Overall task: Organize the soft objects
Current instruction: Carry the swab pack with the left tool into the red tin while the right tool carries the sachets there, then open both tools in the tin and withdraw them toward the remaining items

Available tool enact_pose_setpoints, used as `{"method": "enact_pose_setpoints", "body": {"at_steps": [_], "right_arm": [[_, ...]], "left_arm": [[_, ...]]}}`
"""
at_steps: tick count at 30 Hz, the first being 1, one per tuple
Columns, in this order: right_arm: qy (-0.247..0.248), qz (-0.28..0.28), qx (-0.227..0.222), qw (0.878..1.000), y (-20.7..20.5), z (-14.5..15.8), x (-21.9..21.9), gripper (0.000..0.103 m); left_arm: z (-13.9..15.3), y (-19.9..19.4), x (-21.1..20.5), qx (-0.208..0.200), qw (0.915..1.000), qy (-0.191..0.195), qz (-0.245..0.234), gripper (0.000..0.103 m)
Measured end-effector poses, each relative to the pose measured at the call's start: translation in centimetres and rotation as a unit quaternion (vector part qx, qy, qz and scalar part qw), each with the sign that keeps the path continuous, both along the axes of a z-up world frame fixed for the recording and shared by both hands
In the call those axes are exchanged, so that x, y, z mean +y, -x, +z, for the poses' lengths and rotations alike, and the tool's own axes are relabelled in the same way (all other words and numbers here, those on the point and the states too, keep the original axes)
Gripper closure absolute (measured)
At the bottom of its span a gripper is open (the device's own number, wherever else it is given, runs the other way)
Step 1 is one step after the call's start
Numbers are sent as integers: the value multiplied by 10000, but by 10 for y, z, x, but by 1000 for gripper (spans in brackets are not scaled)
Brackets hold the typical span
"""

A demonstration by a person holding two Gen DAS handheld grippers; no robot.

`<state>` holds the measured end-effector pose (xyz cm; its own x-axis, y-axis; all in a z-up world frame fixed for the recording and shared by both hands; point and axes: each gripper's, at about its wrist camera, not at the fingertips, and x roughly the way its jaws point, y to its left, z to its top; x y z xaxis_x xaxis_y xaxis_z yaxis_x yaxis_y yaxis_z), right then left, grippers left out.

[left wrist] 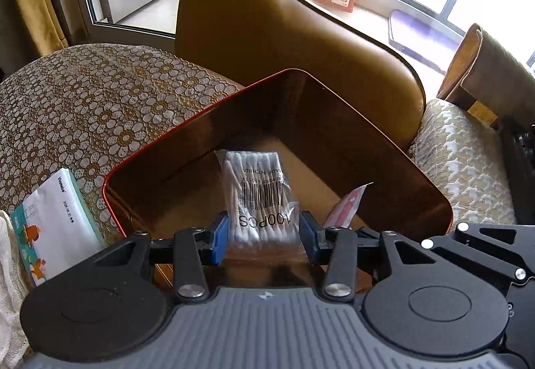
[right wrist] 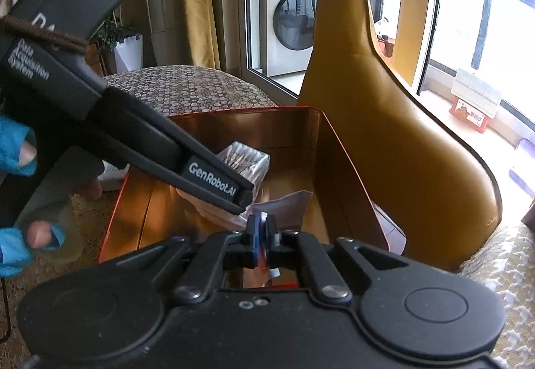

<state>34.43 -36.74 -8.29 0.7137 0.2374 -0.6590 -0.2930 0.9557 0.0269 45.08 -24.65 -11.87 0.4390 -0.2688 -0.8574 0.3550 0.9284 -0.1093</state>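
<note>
Left fingers (left wrist: pixel 264 235) grip a swab bag (left wrist: pixel 257 192) over the tin (left wrist: pixel 187 131), apparently to drop it in. Right fingers (right wrist: pixel 262 232) pinch a packet (right wrist: pixel 287 205) above the same tin on the table (left wrist: pixel 83 108).

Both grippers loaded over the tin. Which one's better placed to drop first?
Left, probably. Its gripper holds the cotton swab pack well inside the tin; the right gripper pinches a flat packet nearer the rim.
</note>
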Motion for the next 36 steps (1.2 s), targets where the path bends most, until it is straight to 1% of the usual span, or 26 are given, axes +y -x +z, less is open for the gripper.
{"method": "enact_pose_setpoints", "body": {"at_steps": [3, 6, 9, 10, 15, 21, 36], "right_arm": [[25, 37, 85, 10000, 0, -1, 0, 94], [40, 64, 137, 9999, 2, -2, 1, 91], [14, 74, 154, 9999, 3, -2, 0, 89], [1, 72, 156, 9999, 4, -1, 0, 88], [-51, 19, 119, 9999, 6, 4, -3, 83], [-128, -49, 28, 9999, 10, 15, -4, 78], [-226, -126, -275, 9993, 47, 58, 9, 73]], "left_arm": [[-2, -1, 0, 30, 10000, 2, -8, 58], [-2, -1, -1, 17, 10000, -45, -32, 56], [-1, 0, -2, -35, 10000, -67, -15, 43], [0, 1, -1, -78, 10000, -56, -14, 41], [10, 6, 5, -199, 9998, 61, 27, 41], [30, 24, 13, -454, 9989, 90, -11, 41], [91, 78, 51, -1063, 9941, 191, 28, 41]]}}
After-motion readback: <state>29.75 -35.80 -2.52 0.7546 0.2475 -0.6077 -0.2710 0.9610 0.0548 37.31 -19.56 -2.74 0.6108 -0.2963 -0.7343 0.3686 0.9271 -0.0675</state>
